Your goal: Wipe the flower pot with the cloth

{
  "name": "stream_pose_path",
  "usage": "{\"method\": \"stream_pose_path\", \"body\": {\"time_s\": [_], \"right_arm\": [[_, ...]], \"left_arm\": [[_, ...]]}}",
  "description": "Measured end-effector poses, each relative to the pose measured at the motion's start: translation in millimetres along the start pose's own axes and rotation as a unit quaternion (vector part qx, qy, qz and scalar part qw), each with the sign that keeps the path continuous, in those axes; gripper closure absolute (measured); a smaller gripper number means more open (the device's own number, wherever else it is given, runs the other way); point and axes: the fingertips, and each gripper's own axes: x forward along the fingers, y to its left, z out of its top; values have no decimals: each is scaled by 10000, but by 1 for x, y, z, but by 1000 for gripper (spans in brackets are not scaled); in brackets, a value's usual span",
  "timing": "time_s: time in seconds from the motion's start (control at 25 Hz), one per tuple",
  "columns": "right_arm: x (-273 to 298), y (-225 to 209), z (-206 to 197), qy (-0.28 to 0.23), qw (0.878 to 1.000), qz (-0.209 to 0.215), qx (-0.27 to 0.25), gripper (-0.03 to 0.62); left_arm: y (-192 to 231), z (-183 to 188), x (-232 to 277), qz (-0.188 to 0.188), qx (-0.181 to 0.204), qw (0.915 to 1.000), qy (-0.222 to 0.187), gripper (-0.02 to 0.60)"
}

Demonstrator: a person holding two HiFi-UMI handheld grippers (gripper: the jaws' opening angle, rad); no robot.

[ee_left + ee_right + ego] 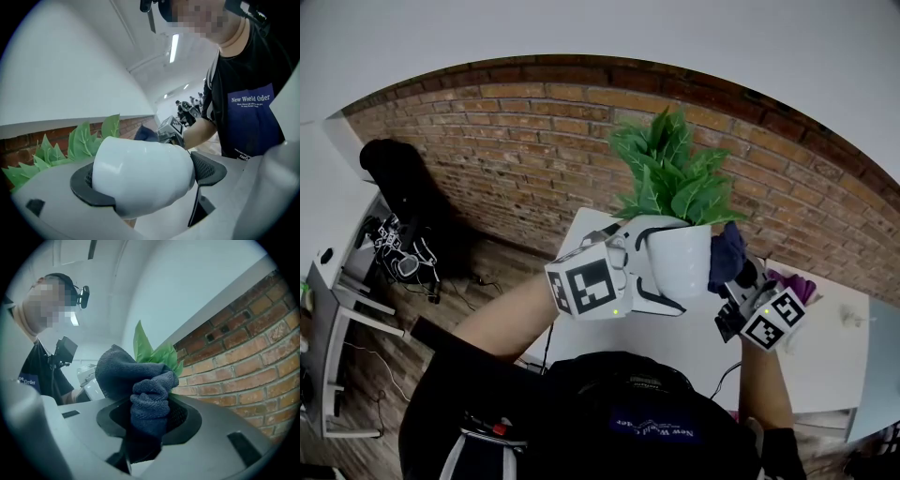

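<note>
"new world order" shirt (251, 117) beyond flower pot (140, 173)

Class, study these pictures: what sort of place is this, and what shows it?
Probably an indoor workroom or lab: a bare brick wall, a white table, cables and equipment lying on the wooden floor, and a strip light overhead.

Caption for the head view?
Left tongs grip the white flower pot, right tongs hold a dark cloth at its side.

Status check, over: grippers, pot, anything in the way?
Left gripper shut on pot, pot held up and tilted. Right gripper shut on cloth, cloth at pot's side. Nothing between them.
</note>
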Motion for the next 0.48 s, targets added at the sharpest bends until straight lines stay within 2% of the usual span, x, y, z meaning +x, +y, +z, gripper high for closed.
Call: {"method": "stream_pose_path", "body": {"time_s": [0.16, 0.24, 0.36, 0.48], "right_arm": [[8, 9, -19, 365, 9992, 145, -77, 465], [8, 10, -18, 327, 9993, 186, -29, 465], [-9, -3, 7, -129, 9999, -44, 48, 465], [-18, 3, 45, -457, 9976, -194, -489, 465]], "left_arm": [[0, 17, -4, -88, -157, 9989, -427, 58], [3, 21, -4, -70, -169, 9986, -499, 58], [5, 10, -1, -4, -159, 9995, -260, 58], [2, -14, 6, -13, -75, 9995, 293, 58]]}}
